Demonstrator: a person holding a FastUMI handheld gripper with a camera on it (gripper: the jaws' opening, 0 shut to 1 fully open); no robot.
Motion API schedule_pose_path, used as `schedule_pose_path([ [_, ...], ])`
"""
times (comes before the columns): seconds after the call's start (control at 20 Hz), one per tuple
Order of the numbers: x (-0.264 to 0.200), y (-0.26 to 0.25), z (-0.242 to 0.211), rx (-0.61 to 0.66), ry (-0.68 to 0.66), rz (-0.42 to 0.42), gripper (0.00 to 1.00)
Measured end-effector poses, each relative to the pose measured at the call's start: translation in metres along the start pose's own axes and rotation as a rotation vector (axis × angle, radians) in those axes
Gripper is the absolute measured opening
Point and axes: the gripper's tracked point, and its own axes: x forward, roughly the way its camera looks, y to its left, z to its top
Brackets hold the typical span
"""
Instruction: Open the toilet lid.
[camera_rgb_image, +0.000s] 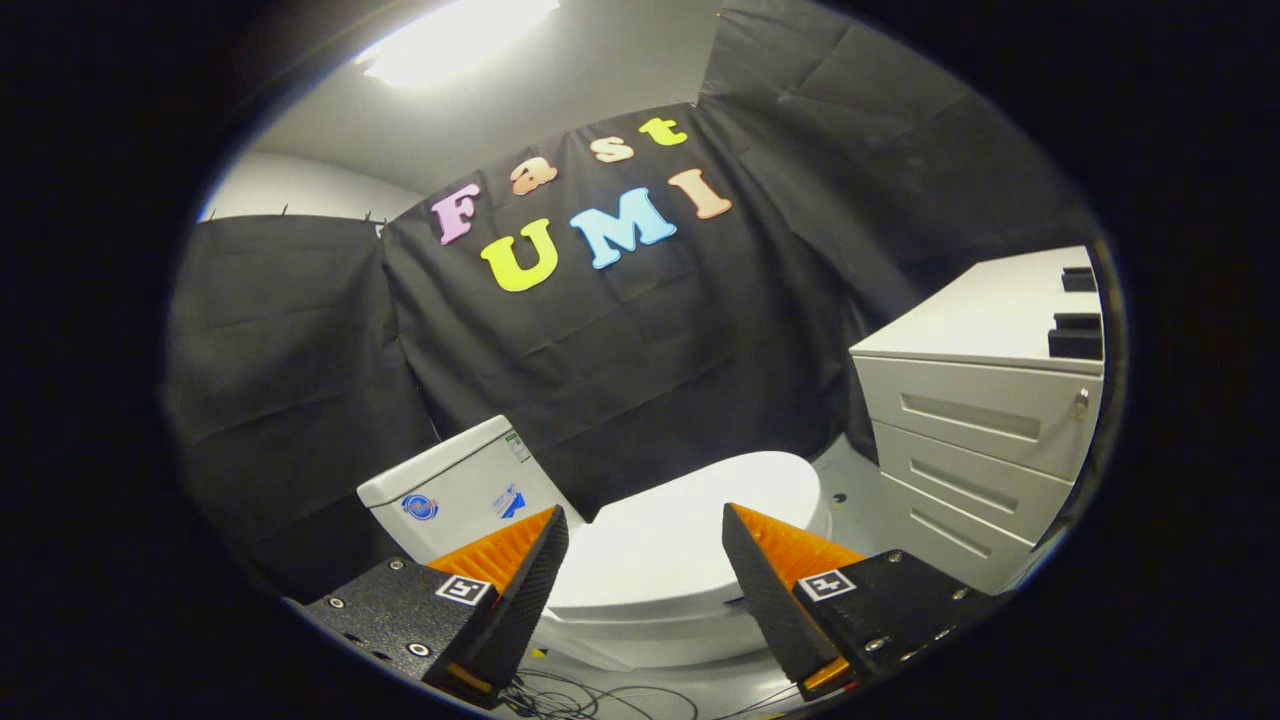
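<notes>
Gripper view: the tool has its two fingers spread wide apart, with nothing held between them and neither one touching anything. Each finger carries a small square marker tag on its upper face.

Seen through the gap between the fingers, and a little beyond their tips, is the glossy white oval toilet lid. It lies flat and closed on the white ceramic toilet bowl, whose rounded rim shows below the lid between the two fingers. The lid's far end reaches past the tip of the right-hand finger.

Beside the left-hand finger, and just beyond it, stands the white rectangular toilet tank, with a flat top and small coloured stickers on its face. The tank adjoins the lid's end nearest that finger.

Behind the toilet hangs the black cloth wall of the booth, creased and draped in panels.

Beyond the right-hand finger stands a white drawer cabinet with three drawer fronts stacked one above another and a small lock at the top drawer's corner. Two small black blocks sit on its flat top near the far side.

On the pale floor, beneath the bowl and between the fingers' bases, lies a tangle of thin dark cables. A bright ceiling light glows above the cloth.
</notes>
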Motion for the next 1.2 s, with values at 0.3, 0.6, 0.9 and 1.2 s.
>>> schedule_pose_path([
  [0.3,0.013,-0.023,-0.024,0.229,0.086,-0.034,0.95],
  [0.6,0.017,-0.052,-0.057,0.395,0.178,-0.081,0.95],
  [0.9,0.034,-0.072,-0.086,0.539,0.241,-0.108,0.94],
  [1.2,0.048,-0.094,-0.106,0.644,0.256,-0.130,0.94],
])
